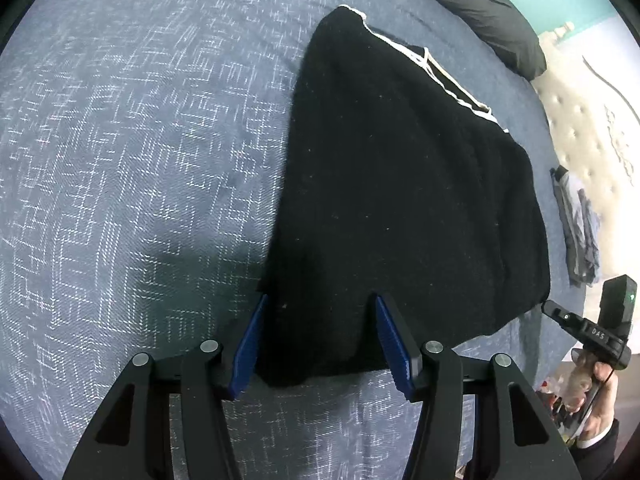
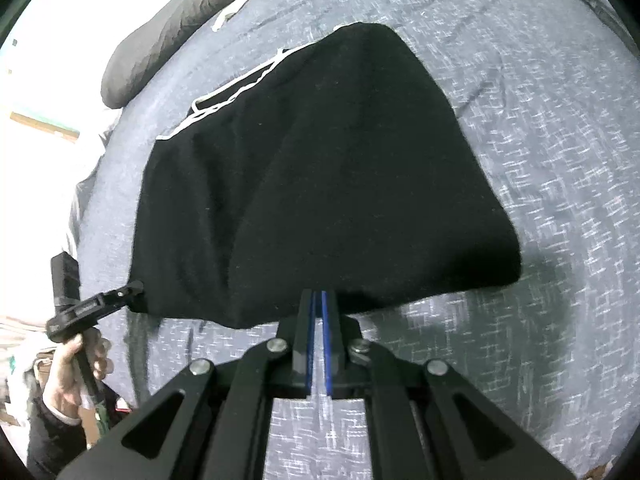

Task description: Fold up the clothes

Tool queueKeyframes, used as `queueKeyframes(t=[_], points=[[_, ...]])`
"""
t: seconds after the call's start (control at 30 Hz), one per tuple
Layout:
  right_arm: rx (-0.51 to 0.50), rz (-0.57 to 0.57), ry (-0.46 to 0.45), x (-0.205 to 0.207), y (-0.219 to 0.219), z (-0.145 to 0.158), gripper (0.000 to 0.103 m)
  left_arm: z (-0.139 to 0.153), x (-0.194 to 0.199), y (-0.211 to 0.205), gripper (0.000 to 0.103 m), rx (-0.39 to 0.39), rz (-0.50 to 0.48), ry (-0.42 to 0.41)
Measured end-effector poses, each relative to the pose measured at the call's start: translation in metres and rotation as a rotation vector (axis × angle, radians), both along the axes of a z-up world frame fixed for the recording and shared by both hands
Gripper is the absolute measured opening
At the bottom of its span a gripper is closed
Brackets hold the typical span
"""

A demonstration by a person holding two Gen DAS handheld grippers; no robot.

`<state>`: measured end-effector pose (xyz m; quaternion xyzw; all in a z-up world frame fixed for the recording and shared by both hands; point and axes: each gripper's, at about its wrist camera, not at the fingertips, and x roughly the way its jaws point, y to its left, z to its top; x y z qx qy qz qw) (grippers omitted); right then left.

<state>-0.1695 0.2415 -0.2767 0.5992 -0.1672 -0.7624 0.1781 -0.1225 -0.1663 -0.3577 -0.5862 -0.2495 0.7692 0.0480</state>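
While my left gripper (image 1: 320,336) stands half open astride the near corner of the black garment (image 1: 400,200) lying flat on the blue bedspread (image 1: 120,160), I'd seat deeper before pinching, right gripper (image 2: 319,300) fully shut, empty at the hem.

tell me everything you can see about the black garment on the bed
The black garment is a dark, soft-looking knit with faint lint specks, already folded into a broad, roughly trapezoid bundle. A thin white trim runs along its far edge. It lies flat on the blue-grey patterned bedspread, with a dark pillow beyond it, apart. The left tongs stand open astride its near corner, pads not pressing. The right tongs are shut at its near edge; whether they pinch cloth cannot be told.
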Motion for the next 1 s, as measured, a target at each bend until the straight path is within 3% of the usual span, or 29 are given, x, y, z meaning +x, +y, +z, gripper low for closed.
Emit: queueKeyframes(t=[0.83, 1.0], points=[[-0.020, -0.007, -0.013, 0.001, 0.003, -0.005, 0.002, -0.006, 0.013, 0.001, 0.058, -0.055, -0.010, -0.036], [-0.026, -0.016, -0.014, 0.000, 0.005, -0.007, 0.002, 0.001, 0.013, 0.012, 0.048, -0.094, -0.027, -0.028]])
